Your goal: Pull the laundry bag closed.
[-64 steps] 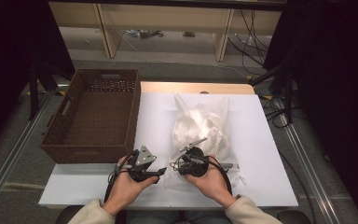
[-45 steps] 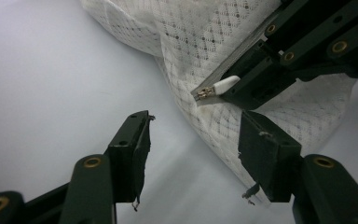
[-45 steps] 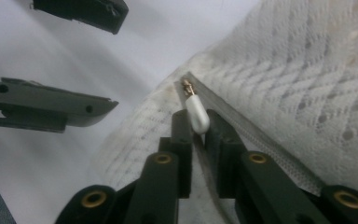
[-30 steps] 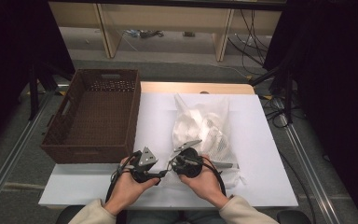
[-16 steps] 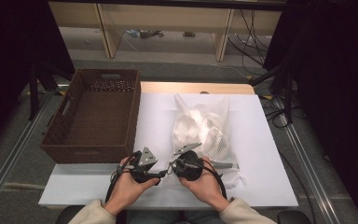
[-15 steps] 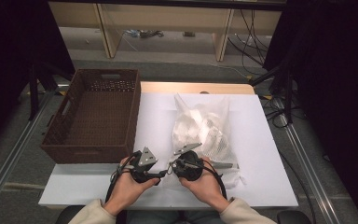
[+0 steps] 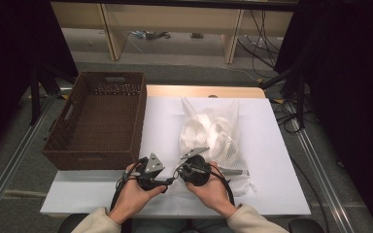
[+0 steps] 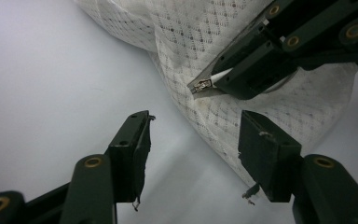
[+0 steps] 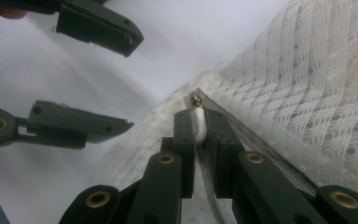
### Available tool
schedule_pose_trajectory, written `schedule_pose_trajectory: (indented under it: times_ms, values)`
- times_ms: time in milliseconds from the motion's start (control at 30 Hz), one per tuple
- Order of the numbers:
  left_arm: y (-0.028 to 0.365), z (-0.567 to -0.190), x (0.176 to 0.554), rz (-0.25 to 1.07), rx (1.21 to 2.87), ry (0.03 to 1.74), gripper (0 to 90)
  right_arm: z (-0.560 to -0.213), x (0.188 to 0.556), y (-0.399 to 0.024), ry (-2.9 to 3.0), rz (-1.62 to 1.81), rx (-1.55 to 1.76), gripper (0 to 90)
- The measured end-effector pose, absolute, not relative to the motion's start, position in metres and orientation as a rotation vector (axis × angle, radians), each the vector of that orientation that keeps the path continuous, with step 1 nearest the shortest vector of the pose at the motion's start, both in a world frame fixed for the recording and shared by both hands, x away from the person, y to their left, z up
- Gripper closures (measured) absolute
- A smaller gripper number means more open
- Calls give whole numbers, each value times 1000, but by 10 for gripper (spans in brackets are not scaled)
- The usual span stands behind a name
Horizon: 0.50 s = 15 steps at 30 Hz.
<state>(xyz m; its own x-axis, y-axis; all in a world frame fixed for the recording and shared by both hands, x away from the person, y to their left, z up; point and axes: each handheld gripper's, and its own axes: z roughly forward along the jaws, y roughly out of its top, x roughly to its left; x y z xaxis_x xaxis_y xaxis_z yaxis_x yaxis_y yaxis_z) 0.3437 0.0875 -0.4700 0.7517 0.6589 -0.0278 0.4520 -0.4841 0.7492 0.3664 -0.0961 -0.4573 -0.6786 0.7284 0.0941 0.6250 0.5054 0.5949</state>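
Surface: a white worktop (image 7: 160,116) with a wooden strip along its far edge; the floor around it is grey, and the sides of the room are dark.
Mesh bag: a white mesh laundry bag (image 7: 213,133) lies flat on the worktop, a little right of the middle, and reaches from near the far edge down to the near edge. Something white is inside it; I cannot tell what.
Zipper pull: a small white pull (image 9: 198,123) with a metal end sits at the near left corner of the bag, at the end of the zipper line.
Right gripper: the right gripper (image 9: 196,122) pinches the zipper pull between its two jaws. The jaws have just been closing, and now they press on the pull. In the high view this gripper (image 7: 183,166) is at the near end of the bag.
Left gripper: the left gripper (image 8: 193,140) stays just beside the right one, with its jaws spread. Between them are only the bare worktop and the edge of the bag, and the pads do not press on it.
Basket: a dark brown woven basket (image 7: 65,145) stands at the left edge of the worktop, well apart from the bag.
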Motion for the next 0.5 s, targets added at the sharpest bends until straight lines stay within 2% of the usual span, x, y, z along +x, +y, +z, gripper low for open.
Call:
schedule_pose_trajectory:
  times_ms: [367,500]
  values:
    - [84,-472,350,360,2191,799,452,-455,368,-95,2584,927,1194,866]
    - [79,-475,358,319,2194,784,482,-450,367,-96,2596,940,1154,867]
